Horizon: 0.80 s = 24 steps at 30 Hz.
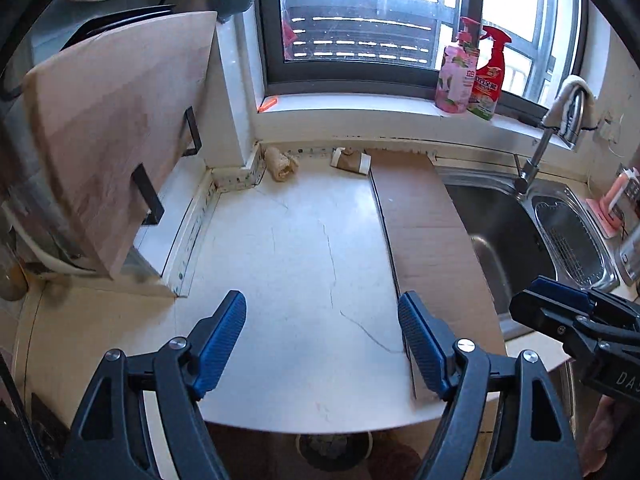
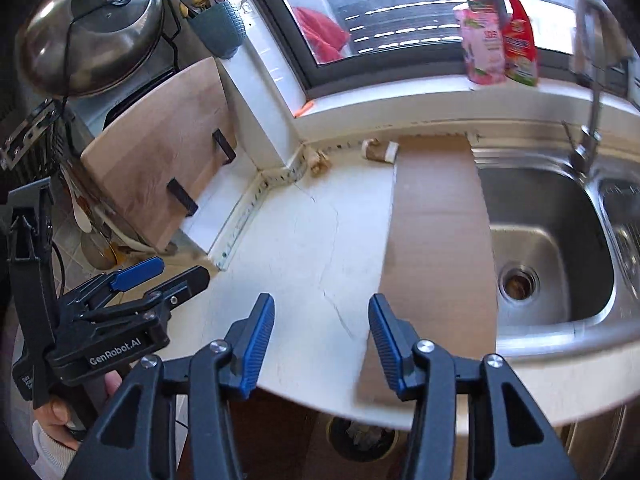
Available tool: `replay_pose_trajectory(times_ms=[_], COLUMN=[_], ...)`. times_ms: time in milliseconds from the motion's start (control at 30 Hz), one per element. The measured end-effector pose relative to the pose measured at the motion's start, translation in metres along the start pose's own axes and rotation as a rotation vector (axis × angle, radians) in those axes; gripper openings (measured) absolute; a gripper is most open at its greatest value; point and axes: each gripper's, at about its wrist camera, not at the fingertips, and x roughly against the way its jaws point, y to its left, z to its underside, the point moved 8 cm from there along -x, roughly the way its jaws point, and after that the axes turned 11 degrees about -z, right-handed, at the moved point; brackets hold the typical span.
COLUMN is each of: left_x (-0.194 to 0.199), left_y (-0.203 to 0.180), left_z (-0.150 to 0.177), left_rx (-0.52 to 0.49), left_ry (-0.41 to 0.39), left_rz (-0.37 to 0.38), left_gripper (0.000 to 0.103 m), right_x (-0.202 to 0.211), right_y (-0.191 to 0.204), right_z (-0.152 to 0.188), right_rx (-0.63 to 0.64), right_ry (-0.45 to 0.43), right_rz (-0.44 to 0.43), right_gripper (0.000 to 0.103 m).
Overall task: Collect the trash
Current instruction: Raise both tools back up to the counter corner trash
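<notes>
White cracked countertop filling the middle of both views, brown cardboard sheet laid along its right side, steel sink beyond that at 3 o'clock. Wooden cutting board leaning tilted in a rack at 9 to 10 o'clock; pot lid above it at 11 in the right view. Two spray bottles upright on the windowsill at 1 o'clock. Below the counter edge at 6 o'clock, a round bin with crumpled scraps inside. Trash at 12 o'clock against the back wall: a brown paper wad with white ends touching the cardboard's far corner, a tan crumpled piece just left of it. Left gripper spread wide, nothing between the pads. Right gripper parted too, empty, hovering over the near counter edge.
</notes>
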Motion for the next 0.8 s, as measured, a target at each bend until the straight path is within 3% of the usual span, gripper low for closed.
replay_pose_trajectory(times_ms=[300, 433, 633, 800], left_x=[-0.071, -0.120, -0.204, -0.268], left_y=[-0.015, -0.012, -0.003, 0.008], left_z=[-0.113, -0.151, -0.182, -0.192], left_rx=[0.015, 0.023, 0.058, 0.106], left_ry=[0.041, 0.087, 0.181, 0.233], left_rz=[-0.020, -0.059, -0.096, -0.124], left_gripper=[0.077, 0.077, 0.077, 0.077], right_x=[-0.055, -0.088, -0.167, -0.240], right_y=[-0.048, -0.068, -0.107, -0.141], right_z=[-0.139, -0.192, -0.245, -0.258], right_rx=[0.049, 0.090, 0.154, 0.198], right_ry=[0.068, 0.079, 0.145, 0.216], right_rz=[-0.027, -0.011, 0.019, 0.032], right_gripper=[0.050, 0.062, 0.069, 0.069])
